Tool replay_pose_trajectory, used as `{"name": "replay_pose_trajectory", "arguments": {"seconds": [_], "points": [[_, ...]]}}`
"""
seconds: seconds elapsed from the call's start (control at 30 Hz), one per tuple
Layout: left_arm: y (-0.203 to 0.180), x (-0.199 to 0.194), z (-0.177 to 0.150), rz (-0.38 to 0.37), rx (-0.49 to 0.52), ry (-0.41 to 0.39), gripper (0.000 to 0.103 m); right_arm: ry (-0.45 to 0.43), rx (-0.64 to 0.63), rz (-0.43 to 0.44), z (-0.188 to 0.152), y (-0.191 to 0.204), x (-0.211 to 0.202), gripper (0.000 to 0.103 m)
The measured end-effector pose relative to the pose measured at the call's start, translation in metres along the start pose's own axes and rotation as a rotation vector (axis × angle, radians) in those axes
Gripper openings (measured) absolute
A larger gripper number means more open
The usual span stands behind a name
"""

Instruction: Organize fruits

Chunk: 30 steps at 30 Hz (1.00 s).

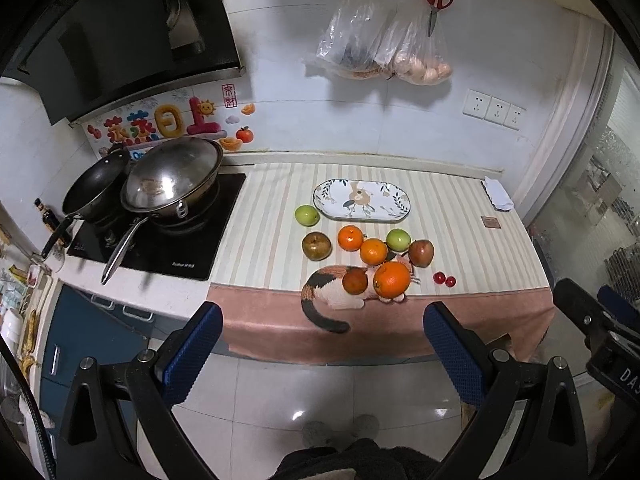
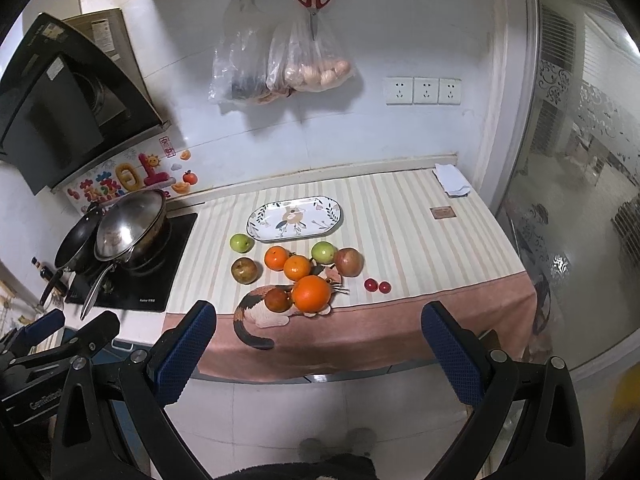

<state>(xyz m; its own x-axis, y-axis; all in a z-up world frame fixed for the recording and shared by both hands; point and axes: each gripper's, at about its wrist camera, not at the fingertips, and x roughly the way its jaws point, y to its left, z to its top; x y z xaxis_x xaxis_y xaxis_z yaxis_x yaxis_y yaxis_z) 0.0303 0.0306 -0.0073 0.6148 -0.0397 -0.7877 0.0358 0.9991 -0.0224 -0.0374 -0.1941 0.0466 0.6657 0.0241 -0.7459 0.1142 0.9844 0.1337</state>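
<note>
Left gripper (image 1: 322, 344) fingers spread wide, empty, right gripper (image 2: 318, 344) likewise, both held level short of the counter, large orange (image 2: 311, 294) ahead between fingertips

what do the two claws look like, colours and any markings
Both match: the left claw and right claw have black arms with silver bolts, and fingers faced with blue textured pads. White lettering, only partly readable, marks each claw's black body where it shows in the other's view.

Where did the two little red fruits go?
In both wrist views the two little red fruits lie side by side on the striped cloth, right of the fruit pile, nearest the reddish apple.
</note>
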Motion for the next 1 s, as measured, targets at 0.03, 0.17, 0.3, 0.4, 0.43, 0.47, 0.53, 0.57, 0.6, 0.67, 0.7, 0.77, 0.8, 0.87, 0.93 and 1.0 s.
{"name": "replay_pose_trajectory", "arguments": {"seconds": [0.03, 0.17, 0.3, 0.4, 0.43, 0.47, 0.53, 0.57, 0.6, 0.67, 0.7, 0.77, 0.8, 0.87, 0.93, 1.0], "points": [[0.002, 0.007, 0.003, 0.009, 0.006, 0.001, 0.103, -0.001, 0.008, -0.004, 0.000, 0.001, 0.004, 0.103], [0.008, 0.039, 0.014, 0.018, 0.022, 0.010, 0.103, 0.026, 0.040, -0.018, 0.001, 0.005, 0.033, 0.103], [0.009, 0.088, 0.028, 0.056, 0.037, 0.056, 0.103, 0.076, 0.063, -0.028, 0.005, 0.004, 0.074, 0.103], [0.011, 0.128, 0.035, 0.075, 0.034, 0.114, 0.103, 0.132, 0.074, -0.034, 0.010, 0.000, 0.118, 0.103], [0.012, 0.144, 0.037, 0.083, 0.035, 0.145, 0.103, 0.155, 0.078, -0.035, 0.012, -0.002, 0.138, 0.103], [0.014, 0.161, 0.039, 0.085, 0.029, 0.172, 0.103, 0.177, 0.081, -0.035, 0.012, -0.003, 0.153, 0.103], [0.016, 0.191, 0.041, 0.116, 0.020, 0.221, 0.103, 0.232, 0.090, -0.012, 0.016, -0.004, 0.195, 0.103], [0.017, 0.206, 0.042, 0.120, 0.016, 0.251, 0.103, 0.262, 0.092, -0.006, 0.017, -0.005, 0.218, 0.103], [0.019, 0.223, 0.044, 0.120, 0.008, 0.278, 0.103, 0.295, 0.093, 0.006, 0.018, -0.007, 0.242, 0.103], [0.020, 0.256, 0.049, 0.156, -0.002, 0.315, 0.103, 0.345, 0.102, 0.030, 0.018, -0.009, 0.283, 0.103], [0.021, 0.274, 0.051, 0.167, -0.004, 0.344, 0.103, 0.372, 0.102, 0.034, 0.017, -0.010, 0.301, 0.103], [0.022, 0.307, 0.055, 0.176, -0.021, 0.399, 0.103, 0.460, 0.114, 0.067, 0.014, -0.013, 0.351, 0.103], [0.022, 0.323, 0.056, 0.171, -0.032, 0.431, 0.102, 0.490, 0.119, 0.077, 0.013, -0.013, 0.369, 0.103], [0.021, 0.354, 0.059, 0.163, -0.042, 0.482, 0.102, 0.566, 0.126, 0.103, 0.008, -0.013, 0.407, 0.103], [0.021, 0.380, 0.062, 0.169, -0.040, 0.523, 0.102, 0.633, 0.139, 0.125, 0.001, -0.013, 0.439, 0.103], [0.018, 0.406, 0.066, 0.163, -0.034, 0.563, 0.102, 0.688, 0.148, 0.153, -0.007, -0.012, 0.462, 0.103]]}}
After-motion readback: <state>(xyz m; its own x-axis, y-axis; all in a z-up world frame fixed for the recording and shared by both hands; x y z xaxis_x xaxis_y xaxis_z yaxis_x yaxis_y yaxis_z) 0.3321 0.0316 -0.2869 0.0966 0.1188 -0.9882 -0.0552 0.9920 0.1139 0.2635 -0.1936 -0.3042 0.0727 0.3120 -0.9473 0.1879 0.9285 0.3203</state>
